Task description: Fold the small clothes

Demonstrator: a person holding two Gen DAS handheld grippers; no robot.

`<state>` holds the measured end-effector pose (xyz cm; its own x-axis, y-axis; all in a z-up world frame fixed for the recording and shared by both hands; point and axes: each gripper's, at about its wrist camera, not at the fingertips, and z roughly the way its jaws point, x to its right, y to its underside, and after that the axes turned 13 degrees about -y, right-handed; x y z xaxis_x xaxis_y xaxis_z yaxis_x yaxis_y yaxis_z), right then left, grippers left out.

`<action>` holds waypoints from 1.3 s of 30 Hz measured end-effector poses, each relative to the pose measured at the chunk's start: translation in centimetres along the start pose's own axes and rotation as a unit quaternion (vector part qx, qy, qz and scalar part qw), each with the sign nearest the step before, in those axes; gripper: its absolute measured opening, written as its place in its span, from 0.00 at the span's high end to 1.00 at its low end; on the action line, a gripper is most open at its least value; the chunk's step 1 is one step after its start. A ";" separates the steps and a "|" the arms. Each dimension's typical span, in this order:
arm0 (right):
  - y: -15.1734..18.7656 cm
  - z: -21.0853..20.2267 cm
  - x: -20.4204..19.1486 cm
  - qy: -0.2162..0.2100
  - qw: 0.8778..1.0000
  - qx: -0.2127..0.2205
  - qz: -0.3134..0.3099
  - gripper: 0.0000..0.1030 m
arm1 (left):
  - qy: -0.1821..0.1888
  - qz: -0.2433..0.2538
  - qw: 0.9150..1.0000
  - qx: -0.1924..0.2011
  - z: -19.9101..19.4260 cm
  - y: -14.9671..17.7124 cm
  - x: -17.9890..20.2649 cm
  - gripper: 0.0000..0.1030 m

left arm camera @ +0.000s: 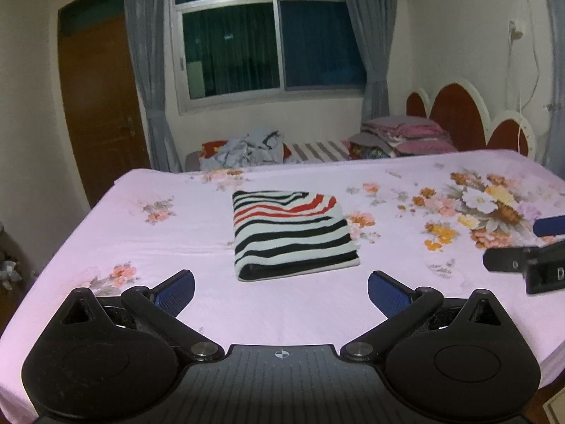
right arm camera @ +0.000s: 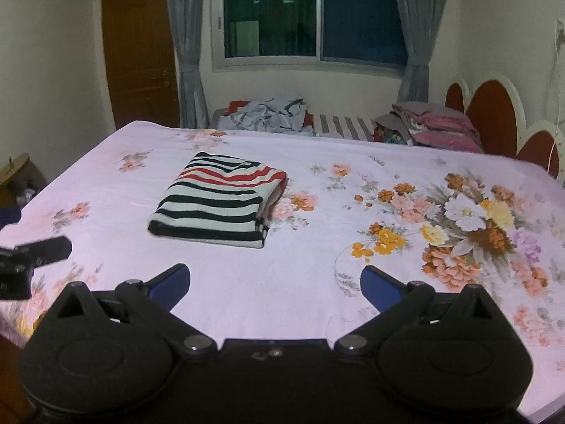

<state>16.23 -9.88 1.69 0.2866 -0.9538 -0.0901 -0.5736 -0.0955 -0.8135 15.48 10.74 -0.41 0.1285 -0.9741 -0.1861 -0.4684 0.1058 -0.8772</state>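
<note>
A striped garment [left arm camera: 291, 233], white with black and red bands, lies folded into a neat rectangle on the pink floral bedsheet [left arm camera: 141, 240]. It also shows in the right wrist view [right arm camera: 219, 199]. My left gripper [left arm camera: 281, 291] is open and empty, just short of the garment's near edge. My right gripper [right arm camera: 275, 284] is open and empty, to the right of the garment and nearer than it. The right gripper also shows at the right edge of the left wrist view [left arm camera: 529, 247]. The left gripper shows at the left edge of the right wrist view [right arm camera: 31, 258].
A heap of crumpled light-blue clothes [left arm camera: 247, 148] and a stack of folded pink and grey bedding [left arm camera: 406, 136] lie beyond the bed's far edge. A red and white headboard [left arm camera: 466, 116] stands at the right, a wooden door [left arm camera: 99, 106] at the left.
</note>
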 end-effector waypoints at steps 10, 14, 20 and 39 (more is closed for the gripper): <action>1.7 -5.4 -1.3 0.004 0.999 0.033 0.001 0.00 | -0.024 -0.034 0.999 0.015 -4.9 1.3 -0.4 0.00; 2.0 -6.2 -1.3 0.008 0.999 0.042 0.004 0.00 | -0.015 -0.037 0.999 0.014 -5.7 1.4 -0.5 0.00; 2.2 -6.7 -1.5 0.014 0.999 0.045 0.003 0.00 | -0.013 -0.031 0.999 0.012 -6.4 1.8 0.4 0.00; 2.3 -6.9 -1.0 0.020 0.999 0.042 0.002 0.00 | -0.011 -0.028 0.999 0.020 -6.4 1.2 1.2 0.00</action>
<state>9.33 -11.16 3.82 0.2528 -0.9648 -0.0728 -0.5072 -0.0681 -0.8591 9.49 8.43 1.16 0.1741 -0.9739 -0.1454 -0.4244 0.0590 -0.9035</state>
